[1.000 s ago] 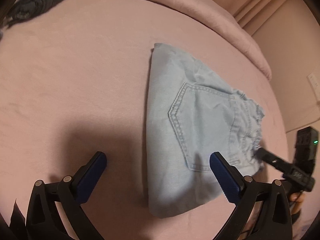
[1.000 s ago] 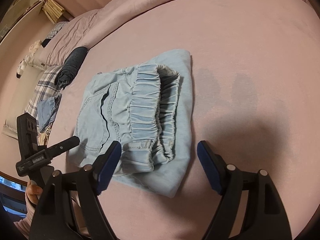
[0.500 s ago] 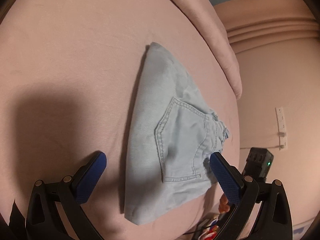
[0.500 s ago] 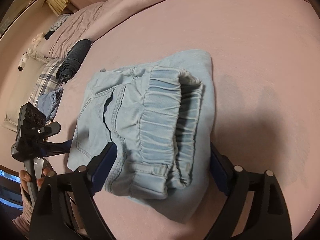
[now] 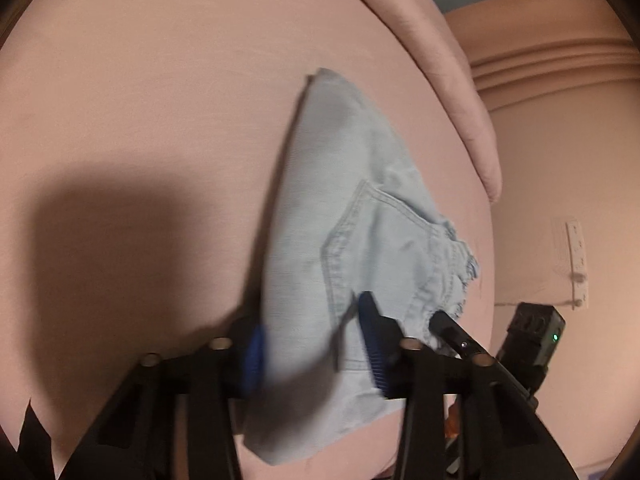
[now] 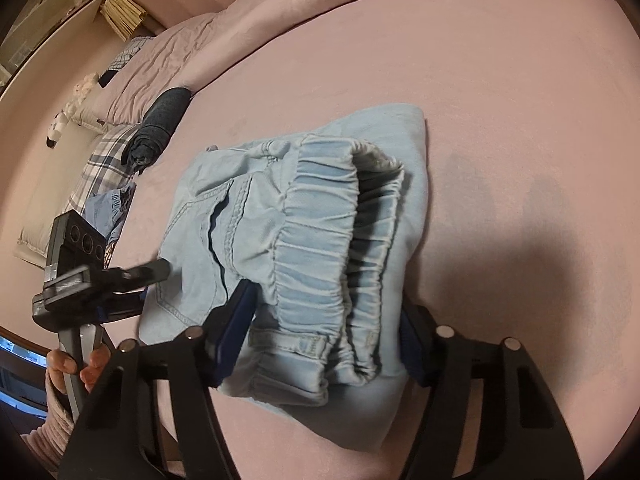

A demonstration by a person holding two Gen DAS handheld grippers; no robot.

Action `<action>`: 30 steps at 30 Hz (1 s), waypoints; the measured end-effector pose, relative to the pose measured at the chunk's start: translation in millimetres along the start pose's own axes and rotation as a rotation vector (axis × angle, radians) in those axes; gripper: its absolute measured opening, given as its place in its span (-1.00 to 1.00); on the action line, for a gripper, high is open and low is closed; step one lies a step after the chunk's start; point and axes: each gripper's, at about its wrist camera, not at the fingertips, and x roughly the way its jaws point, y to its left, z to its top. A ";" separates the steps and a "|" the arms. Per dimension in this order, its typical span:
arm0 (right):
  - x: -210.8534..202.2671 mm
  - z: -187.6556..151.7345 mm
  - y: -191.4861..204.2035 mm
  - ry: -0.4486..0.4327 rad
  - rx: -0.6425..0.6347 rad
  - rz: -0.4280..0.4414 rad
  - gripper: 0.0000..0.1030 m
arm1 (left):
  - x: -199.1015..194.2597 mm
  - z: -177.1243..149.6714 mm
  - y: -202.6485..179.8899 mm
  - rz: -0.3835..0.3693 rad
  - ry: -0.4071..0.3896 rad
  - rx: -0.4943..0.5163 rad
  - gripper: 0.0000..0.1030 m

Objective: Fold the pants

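Right wrist view: both tongs [image 6: 324, 336] [image 5: 312, 354] straddle the folded pants' [image 6: 304, 232] near edge, spread, bedspread [image 6: 500, 80] beyond.

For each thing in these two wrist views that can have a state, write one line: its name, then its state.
pants: folded into a compact stack on the pink bed cover, elastic waistband on top.
left gripper: fingers partly closed around the pants' near edge; blurred, grip unclear.
right gripper: fingers straddling the waistband end, not pinched shut.
dark garment: rolled up, lying near the pillows.
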 end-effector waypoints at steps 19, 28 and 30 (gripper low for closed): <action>-45.4 -10.7 72.3 -0.239 -0.231 -0.063 -0.30 | -39.8 -49.0 -66.5 0.321 -0.250 0.331 -0.62; -55.3 -10.2 109.0 -0.285 -0.342 -0.044 -0.30 | -67.4 -49.9 -70.3 0.340 -0.347 0.366 -0.62; -56.8 -9.8 115.8 -0.296 -0.363 -0.044 -0.30 | -73.9 -50.0 -69.8 0.336 -0.363 0.372 -0.62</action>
